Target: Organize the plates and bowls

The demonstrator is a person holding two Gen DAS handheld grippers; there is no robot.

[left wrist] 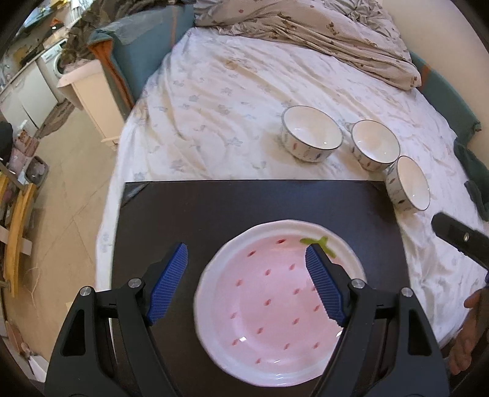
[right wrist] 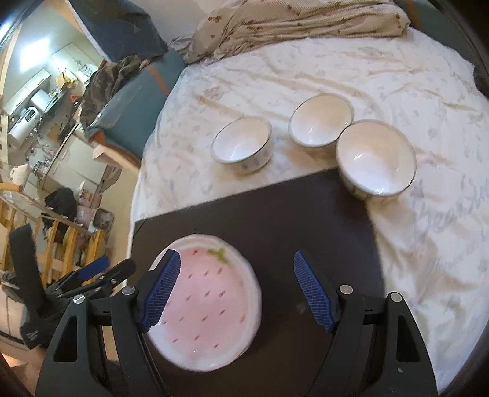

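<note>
A pink strawberry-patterned plate (left wrist: 275,305) (right wrist: 204,305) lies on a dark board (left wrist: 214,207) (right wrist: 290,220) set on the bed. Three white bowls with blue rims sit on the sheet beyond the board: one (left wrist: 310,132) (right wrist: 241,143) at the left, one (left wrist: 374,143) (right wrist: 319,120) in the middle, one (left wrist: 408,183) (right wrist: 376,158) at the board's far right corner. My left gripper (left wrist: 246,253) hovers open above the plate's left part, nothing between its blue pads. My right gripper (right wrist: 237,259) hangs open above the plate's right rim and bare board.
A crumpled quilt (left wrist: 321,27) (right wrist: 299,24) lies at the far end of the bed. Left of the bed are a floor, a white cabinet (left wrist: 91,94) and wooden furniture (right wrist: 61,238). A hand (left wrist: 467,329) shows at the right edge of the left wrist view.
</note>
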